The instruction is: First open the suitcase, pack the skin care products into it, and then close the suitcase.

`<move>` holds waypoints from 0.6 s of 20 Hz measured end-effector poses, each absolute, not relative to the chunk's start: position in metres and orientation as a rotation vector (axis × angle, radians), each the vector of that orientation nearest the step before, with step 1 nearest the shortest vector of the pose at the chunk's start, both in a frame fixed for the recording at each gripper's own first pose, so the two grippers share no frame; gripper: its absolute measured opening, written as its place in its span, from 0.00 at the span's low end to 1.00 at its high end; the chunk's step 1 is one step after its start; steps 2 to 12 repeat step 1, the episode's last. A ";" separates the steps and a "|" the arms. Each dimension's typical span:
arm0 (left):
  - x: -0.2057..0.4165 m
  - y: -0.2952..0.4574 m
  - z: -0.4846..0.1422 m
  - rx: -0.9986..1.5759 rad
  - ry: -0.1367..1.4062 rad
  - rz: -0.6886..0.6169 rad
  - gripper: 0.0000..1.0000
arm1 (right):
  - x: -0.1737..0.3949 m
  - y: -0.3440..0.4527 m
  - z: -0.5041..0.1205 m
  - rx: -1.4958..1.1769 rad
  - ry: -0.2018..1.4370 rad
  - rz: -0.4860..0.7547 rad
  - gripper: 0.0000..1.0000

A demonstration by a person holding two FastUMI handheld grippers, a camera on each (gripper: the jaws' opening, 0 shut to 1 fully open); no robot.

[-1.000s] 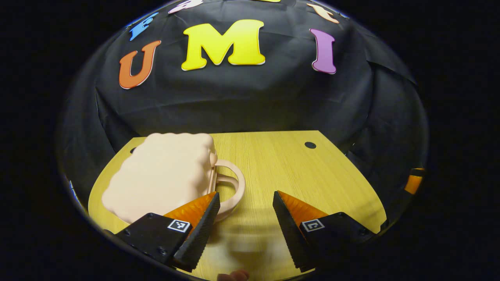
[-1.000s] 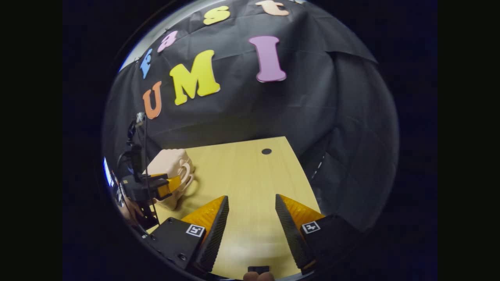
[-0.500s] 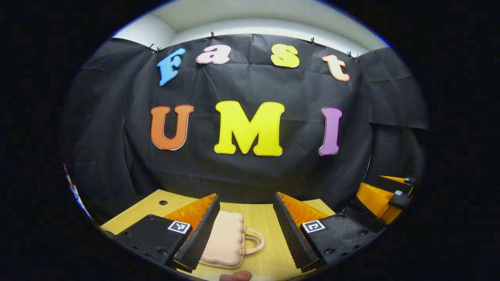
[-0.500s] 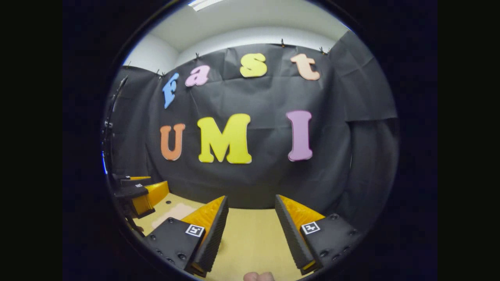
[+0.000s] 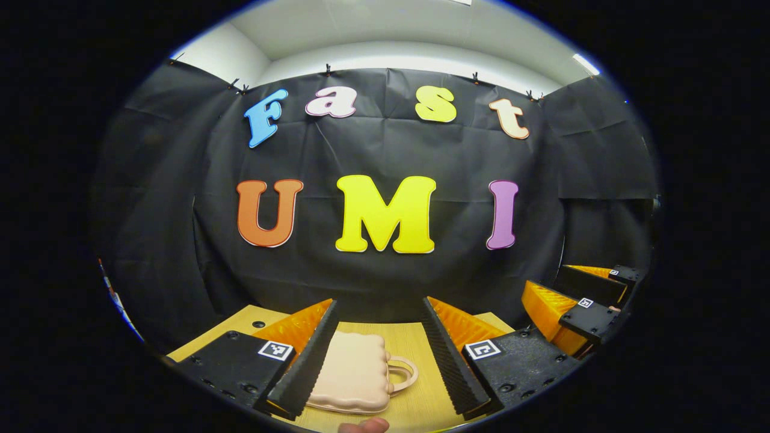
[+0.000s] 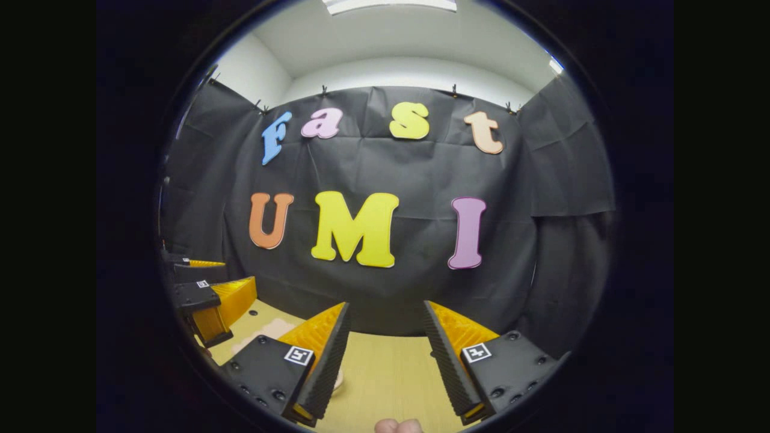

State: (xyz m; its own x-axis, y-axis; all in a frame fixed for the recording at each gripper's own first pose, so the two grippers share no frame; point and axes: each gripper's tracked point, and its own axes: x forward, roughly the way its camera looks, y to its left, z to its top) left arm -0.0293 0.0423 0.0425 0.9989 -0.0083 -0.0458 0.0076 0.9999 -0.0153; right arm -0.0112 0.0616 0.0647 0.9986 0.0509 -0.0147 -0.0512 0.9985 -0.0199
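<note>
Both tongs, left tongs (image 5: 378,355) and right tongs (image 6: 382,358), hang released above the surface (image 6: 385,379); the closed suitcase (image 5: 352,373) lies flat, apparently packed and finished.

Left tool (image 5: 376,349), right tool (image 6: 384,352): black screwed housings, square coded tags, seemingly ridged wedge fingers.

In the left gripper view, the left finger (image 5: 301,367) hides the left edge of the small pale-pink plastic suitcase (image 5: 355,376). In the right gripper view, a sliver of the suitcase (image 6: 271,329) shows behind the left gripper (image 6: 207,300), its shape untellable.
</note>
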 end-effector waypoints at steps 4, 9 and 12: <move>-0.029 0.041 0.043 -0.019 0.050 -0.012 0.88 | -0.010 0.063 0.066 -0.010 0.012 0.049 0.68; -0.029 0.041 0.043 -0.019 0.050 -0.012 0.88 | -0.010 0.063 0.066 -0.010 0.012 0.049 0.68; -0.029 0.041 0.043 -0.019 0.050 -0.012 0.88 | -0.010 0.063 0.066 -0.010 0.012 0.049 0.68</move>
